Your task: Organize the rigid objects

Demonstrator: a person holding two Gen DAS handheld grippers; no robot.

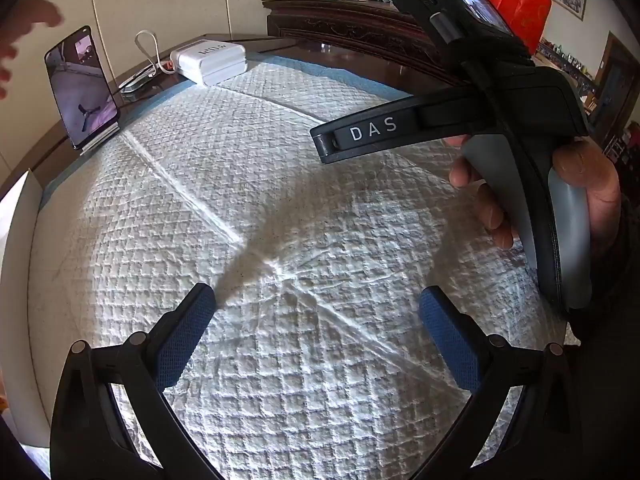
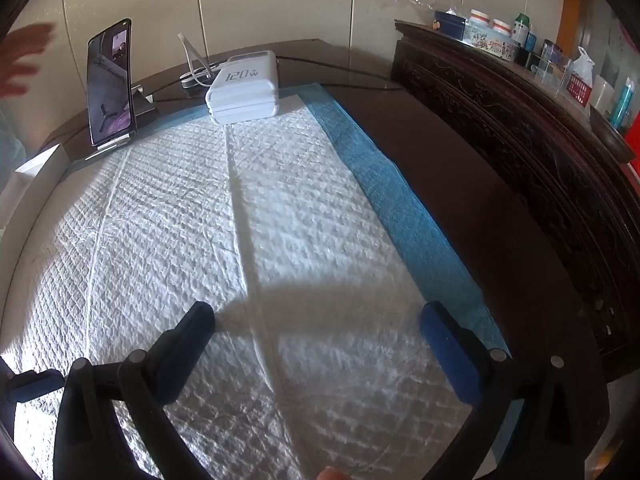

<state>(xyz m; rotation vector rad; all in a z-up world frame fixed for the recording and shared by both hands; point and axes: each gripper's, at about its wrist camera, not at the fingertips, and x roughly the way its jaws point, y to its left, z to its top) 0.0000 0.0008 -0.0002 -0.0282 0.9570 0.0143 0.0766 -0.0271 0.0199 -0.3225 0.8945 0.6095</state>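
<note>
Hand at far left: a blurred bare hand [image 2: 24, 60] is raised beside the wall, past the table's left edge, touching nothing.
Phone: a dark phone [image 2: 110, 84] stands tilted back on a metal stand [image 2: 120, 142] at the table's far left corner, screen lit.
White box: part of a white box [image 2: 44, 166] shows at the left edge, just left of the stand.
Cable: a white cable [image 2: 192, 64] loops up at the far edge, between phone and charger.
Charger: a white block [image 2: 244, 88] reading "120 W" sits at the far edge, its front overlapping the pad's far border.
Pad: a quilted white pad [image 2: 240, 240] with a blue border [image 2: 408, 216] covers most of the dark table [image 2: 460, 184]; a bare strip runs along the right edge.
Task's thing: no loose object lies on the pad in either view.
Left gripper [image 1: 318, 340]: jaws spread wide, nothing between the blue pads, hanging over the pad's near half and angled downward.
Right gripper [image 2: 318, 344]: jaws spread wide and empty, over the pad's near right part by the blue border; in the left wrist view its body bears "DAS" and a hand [image 1: 580, 192] wraps its handle.
Cabinet: a carved dark cabinet [image 2: 520, 120] stands along the right edge, topped with jars and tins [image 2: 488, 28].
</note>
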